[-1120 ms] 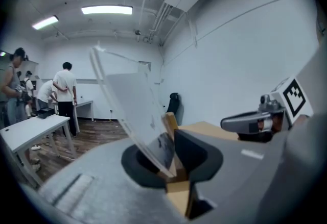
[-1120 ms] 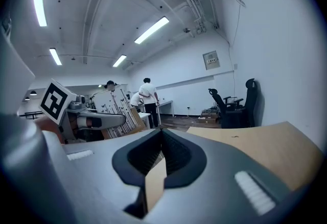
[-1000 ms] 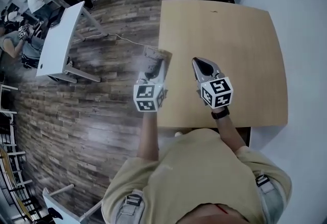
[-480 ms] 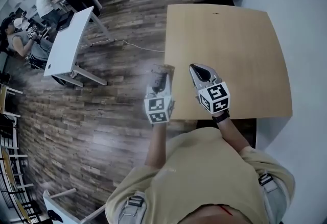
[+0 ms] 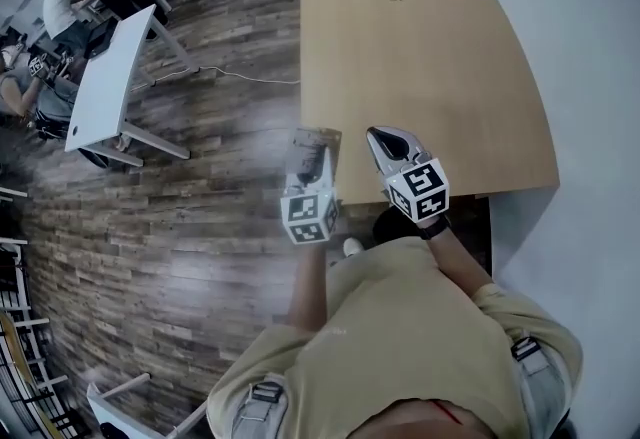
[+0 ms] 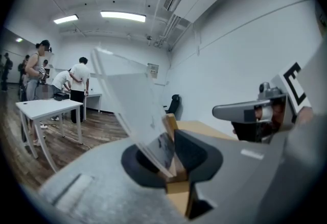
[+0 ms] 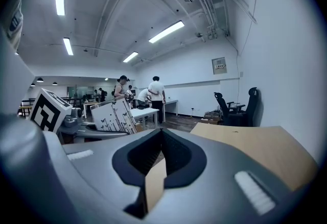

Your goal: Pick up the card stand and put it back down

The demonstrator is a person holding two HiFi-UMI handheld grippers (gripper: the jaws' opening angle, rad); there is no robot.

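Card stand (image 6: 134,108) between left fingers (image 6: 200,154), clamped (tilted)

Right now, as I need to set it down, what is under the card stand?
The card stand, clamped in the left gripper, hangs over the table edge and wood floor. What lies directly beneath is covered.

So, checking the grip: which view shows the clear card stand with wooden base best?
Left gripper view: the clear card stand with wooden base sits close up between the fingers. Head view shows it small and blurred; right gripper view, its printed face.
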